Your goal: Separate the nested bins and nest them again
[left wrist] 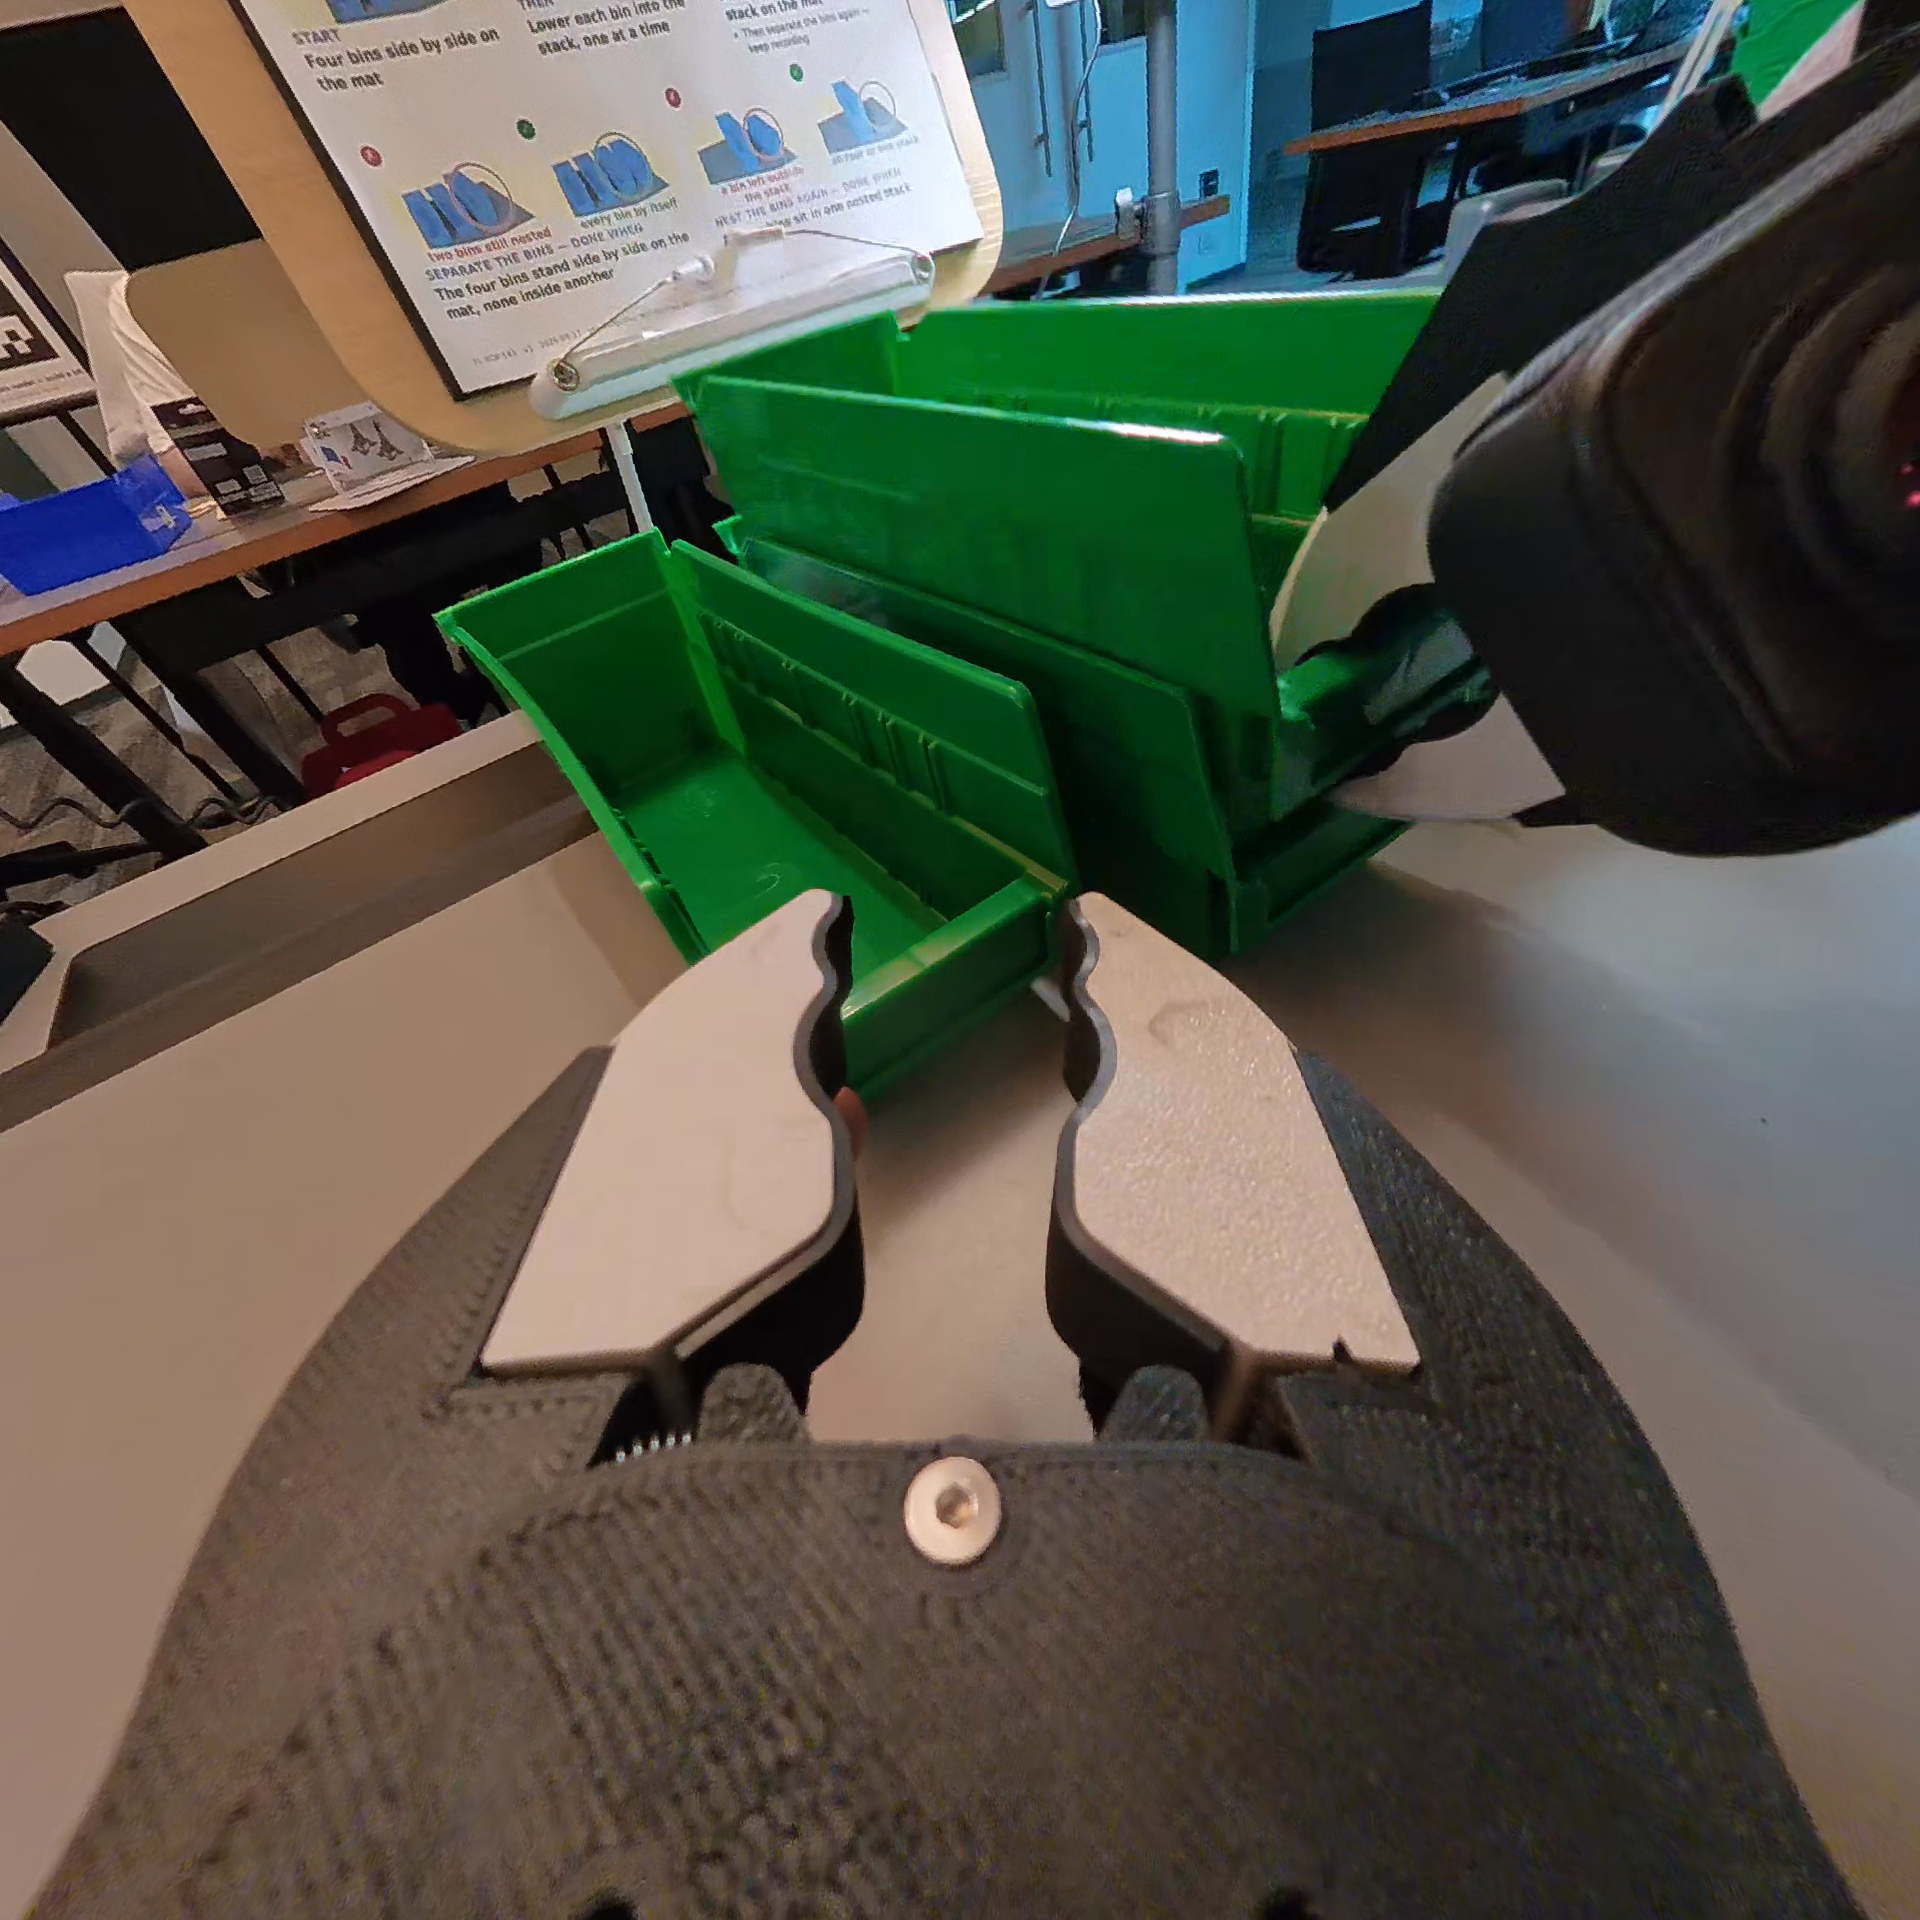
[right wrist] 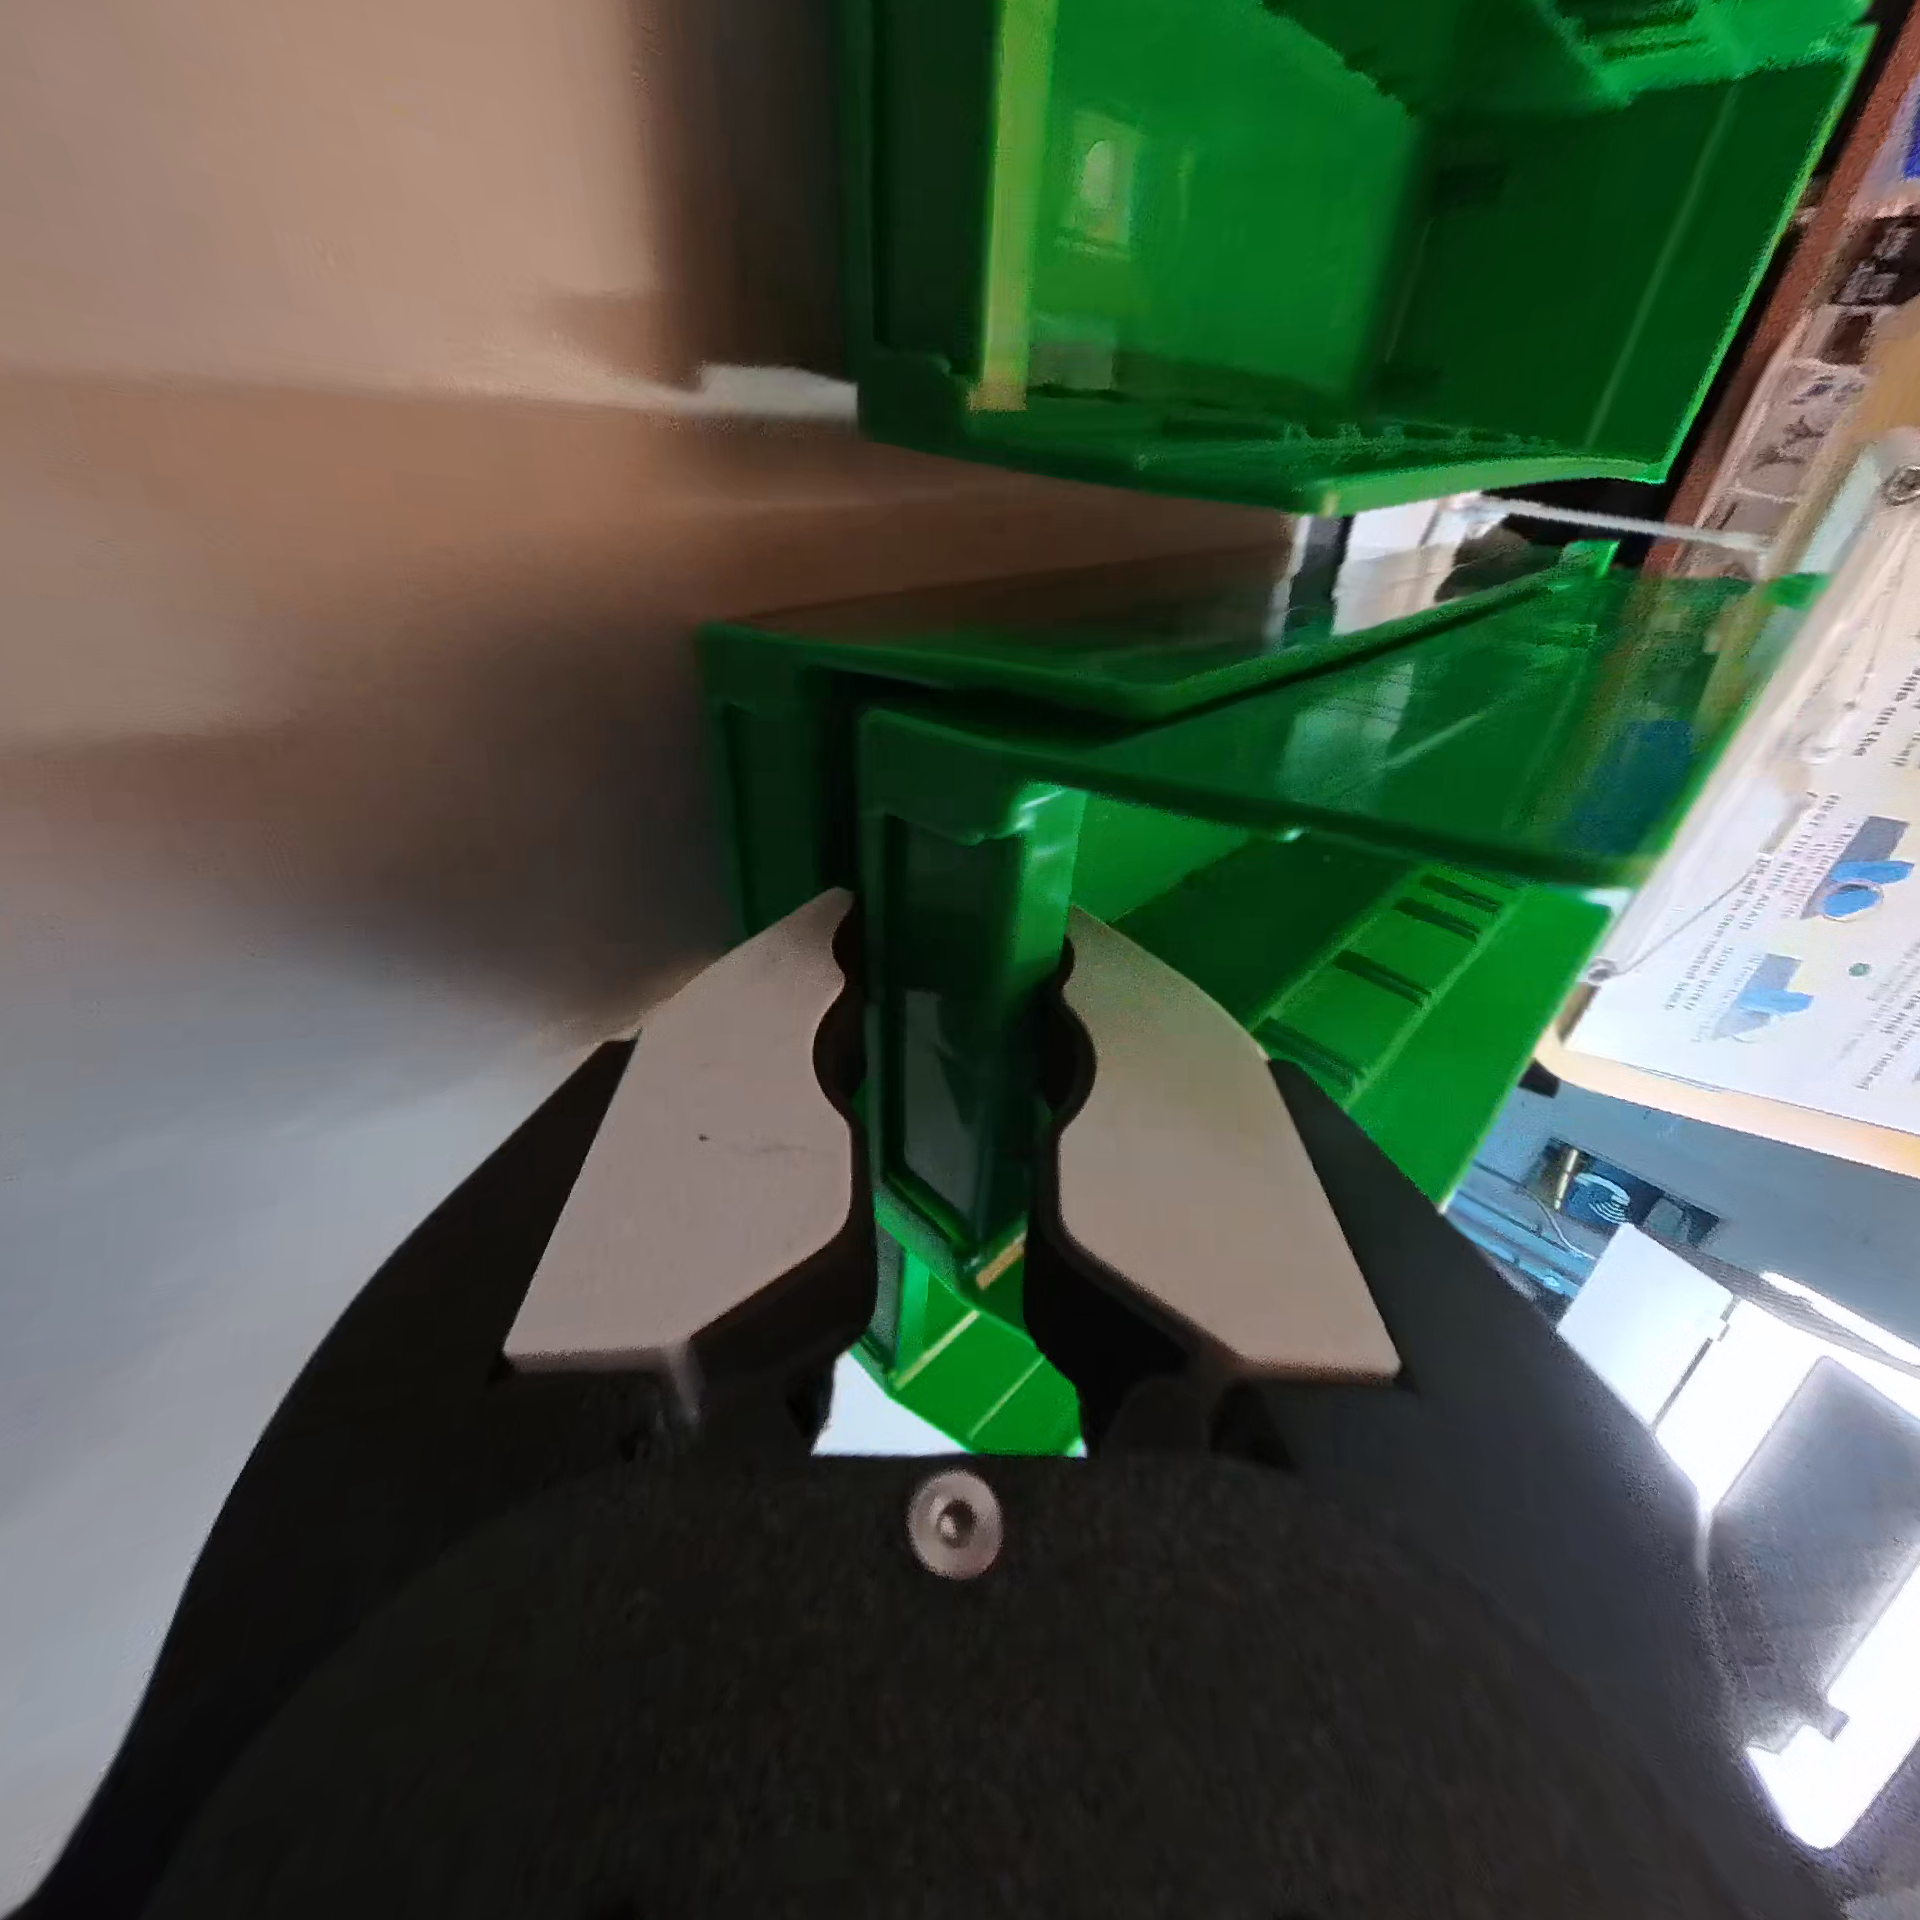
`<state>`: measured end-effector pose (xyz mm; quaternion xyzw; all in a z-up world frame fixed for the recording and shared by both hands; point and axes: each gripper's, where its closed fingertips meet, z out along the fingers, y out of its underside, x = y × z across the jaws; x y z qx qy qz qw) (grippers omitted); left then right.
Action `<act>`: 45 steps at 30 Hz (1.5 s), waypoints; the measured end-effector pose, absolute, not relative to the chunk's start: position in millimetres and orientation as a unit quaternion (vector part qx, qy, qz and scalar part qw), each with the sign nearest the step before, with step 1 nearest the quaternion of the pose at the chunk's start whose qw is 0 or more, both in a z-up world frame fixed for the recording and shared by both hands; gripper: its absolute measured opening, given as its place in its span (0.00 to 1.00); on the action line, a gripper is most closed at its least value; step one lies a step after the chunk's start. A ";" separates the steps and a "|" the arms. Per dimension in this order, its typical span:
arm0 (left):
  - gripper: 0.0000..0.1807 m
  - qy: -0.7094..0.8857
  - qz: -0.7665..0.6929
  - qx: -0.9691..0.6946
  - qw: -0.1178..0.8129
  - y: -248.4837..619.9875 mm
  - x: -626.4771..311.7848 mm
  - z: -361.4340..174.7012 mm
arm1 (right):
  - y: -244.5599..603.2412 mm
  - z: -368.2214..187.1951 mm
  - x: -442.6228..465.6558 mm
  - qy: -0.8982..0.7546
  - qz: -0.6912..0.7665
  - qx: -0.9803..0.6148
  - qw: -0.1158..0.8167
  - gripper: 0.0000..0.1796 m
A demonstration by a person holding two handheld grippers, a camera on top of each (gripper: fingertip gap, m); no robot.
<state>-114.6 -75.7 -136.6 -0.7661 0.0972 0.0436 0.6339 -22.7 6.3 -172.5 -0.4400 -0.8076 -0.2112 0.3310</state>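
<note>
green bins: at least three told apart in the left wrist view. one single bin (left wrist: 790, 790) stands alone on the desk (left wrist: 312, 1195), open top up, near the desk's far left edge. just beside it on the right, a nested stack (left wrist: 1174, 769), its top bin (left wrist: 997, 520) tilted up and half out; the count inside the stack cannot be told.
left gripper (left wrist: 956, 961): low over the desk, jaws spread, empty, tips just before the single bin's front lip.
right gripper (right wrist: 956, 1039): rolled onto its side, jaws pinching the front lip of the top bin (right wrist: 1351, 769).
open room: bare desk ahead of both grippers, nearer side and right.
background: one instruction board (left wrist: 623, 177) on a stand, one blue bin (left wrist: 94, 530) on a farther table.
</note>
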 end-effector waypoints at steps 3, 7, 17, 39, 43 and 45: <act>0.21 0.098 0.044 -0.767 0.632 -75.6 -114.0 -137.5 | 11.0 -172.9 -27.6 -0.806 -0.197 -0.442 0.342 0.17; 0.21 0.098 0.044 -0.767 0.633 -75.8 -114.0 -137.1 | 29.7 -168.7 -33.9 -0.798 -0.215 -0.416 0.379 0.21; 0.21 0.096 0.031 -0.773 0.626 -73.5 -111.9 -142.3 | -9.5 -116.5 2.9 -0.758 0.023 -0.464 0.458 0.26; 0.21 0.422 0.203 -0.853 0.232 -13.3 -123.9 -200.1 | 29.4 -159.8 156.2 -0.541 0.286 -0.611 0.502 0.22; 0.22 0.428 0.171 -0.868 0.183 -14.7 -126.9 -201.7 | 26.7 -157.4 157.9 -0.537 0.297 -0.609 0.503 0.24; 0.22 0.429 0.155 -0.875 0.161 -15.6 -128.1 -202.7 | 26.4 -155.0 159.2 -0.532 0.299 -0.608 0.507 0.25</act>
